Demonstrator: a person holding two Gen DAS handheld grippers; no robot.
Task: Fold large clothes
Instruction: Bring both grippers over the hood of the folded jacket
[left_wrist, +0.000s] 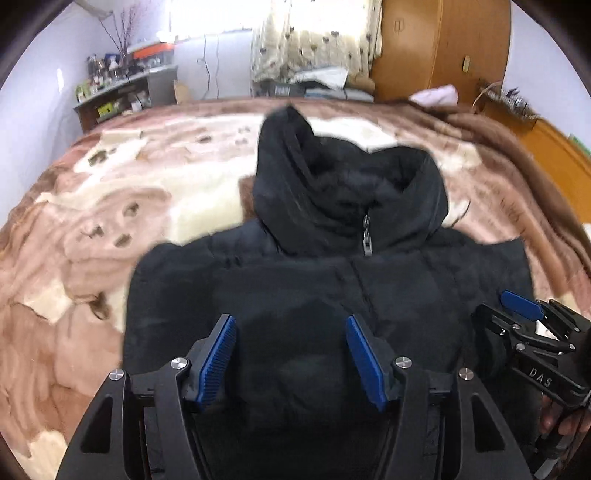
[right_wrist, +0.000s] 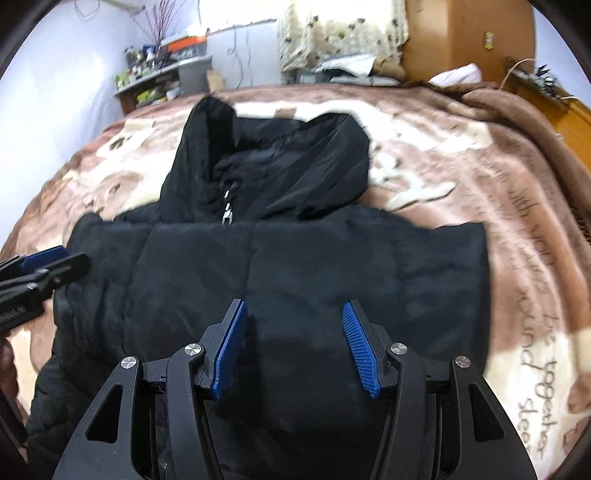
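Two hand-held grippers hang over a black hooded puffer jacket (left_wrist: 332, 280) that lies face-up on a bed covered with a brown-and-cream plush blanket (left_wrist: 110, 192). The jacket's body looks already narrowed to a rough rectangle, with its hood (left_wrist: 332, 173) spread toward the far side of the bed and the zipper pull (left_wrist: 367, 236) showing at the collar.

The step in hand, as judged from the layout, is a further fold of the body. To do it well, each gripper should take the padded cloth at an outer corner on its own side, bite through all the layers, and carry both corners over together so that the edges meet squarely. The thick filling is likely to spring back, so the crease wants pressing flat before the cloth is let go. The hood is best tucked in, not left trailing.

The left gripper (left_wrist: 291, 354) stands about half open. Its blue ribbed pads (left_wrist: 221, 354) are clear of each other, and only the jacket's dark surface lies beyond them; nothing is pinched. The right gripper (right_wrist: 295, 347) is parted to much the same width and likewise holds nothing. Whether any fingertip grazes the cloth cannot be told. In the left wrist view the right gripper appears at the jacket's right edge.
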